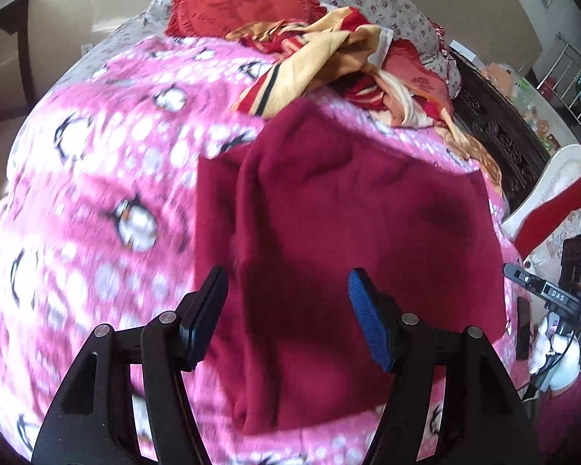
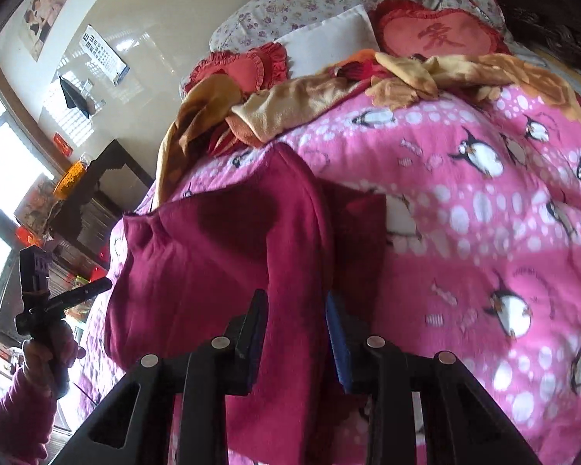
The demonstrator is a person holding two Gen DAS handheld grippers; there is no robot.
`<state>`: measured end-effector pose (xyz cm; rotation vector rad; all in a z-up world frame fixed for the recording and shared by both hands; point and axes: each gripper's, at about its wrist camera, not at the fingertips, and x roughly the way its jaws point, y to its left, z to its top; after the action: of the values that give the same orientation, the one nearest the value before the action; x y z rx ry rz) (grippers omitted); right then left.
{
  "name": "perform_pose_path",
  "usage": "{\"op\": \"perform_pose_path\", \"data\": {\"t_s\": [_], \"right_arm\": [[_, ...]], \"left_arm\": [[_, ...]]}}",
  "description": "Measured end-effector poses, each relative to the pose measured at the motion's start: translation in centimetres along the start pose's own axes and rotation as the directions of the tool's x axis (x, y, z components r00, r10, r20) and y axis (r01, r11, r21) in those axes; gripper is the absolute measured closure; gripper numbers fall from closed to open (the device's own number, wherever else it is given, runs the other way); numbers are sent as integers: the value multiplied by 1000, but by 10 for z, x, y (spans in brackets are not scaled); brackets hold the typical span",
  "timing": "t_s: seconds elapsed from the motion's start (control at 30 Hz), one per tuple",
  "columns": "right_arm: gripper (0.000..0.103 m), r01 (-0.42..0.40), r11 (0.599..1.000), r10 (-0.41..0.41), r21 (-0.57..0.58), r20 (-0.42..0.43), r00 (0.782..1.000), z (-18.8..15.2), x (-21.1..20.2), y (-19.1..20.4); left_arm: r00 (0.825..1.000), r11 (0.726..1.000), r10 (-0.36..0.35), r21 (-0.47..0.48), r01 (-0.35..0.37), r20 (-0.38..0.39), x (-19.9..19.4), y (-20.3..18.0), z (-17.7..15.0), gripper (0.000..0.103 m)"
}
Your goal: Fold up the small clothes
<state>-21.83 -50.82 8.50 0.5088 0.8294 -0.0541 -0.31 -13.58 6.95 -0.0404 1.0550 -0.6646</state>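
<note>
A dark red garment [image 1: 348, 213] lies spread on the pink penguin blanket [image 1: 97, 193], with a lengthwise fold down its left part. My left gripper [image 1: 286, 275] hovers over the garment's near half, jaws wide apart and holding nothing. In the right wrist view the same garment [image 2: 213, 252] runs from a raised far corner down under my right gripper [image 2: 295, 300]. Its jaws stand narrowly apart with a ridge of the red cloth showing between them. I see no pad pressing on it. The image is motion-blurred.
A heap of yellow and red clothes [image 1: 329, 62] [image 2: 329, 89] lies beyond the garment, before red heart cushions [image 1: 232, 4] [image 2: 437, 35]. A dark carved bed frame [image 1: 495, 128] borders the right side. A hand in a pink sleeve [image 2: 46, 360] holds the other gripper at the left.
</note>
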Motion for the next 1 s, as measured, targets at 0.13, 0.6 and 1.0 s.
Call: {"op": "perform_pose_path", "data": {"t_s": [0.13, 0.6, 1.0], "right_arm": [[74, -59, 997, 62, 47, -52, 997, -33, 10, -6], [96, -96, 983, 112, 154, -99, 989, -77, 2, -15], [96, 42, 990, -37, -133, 34, 999, -12, -4, 65]], "left_arm": [[999, 1000, 0, -18, -1, -48, 3, 4, -27, 38], [995, 998, -52, -38, 49, -91, 13, 5, -50, 66], [997, 999, -51, -11, 51, -64, 4, 5, -70, 95]]}}
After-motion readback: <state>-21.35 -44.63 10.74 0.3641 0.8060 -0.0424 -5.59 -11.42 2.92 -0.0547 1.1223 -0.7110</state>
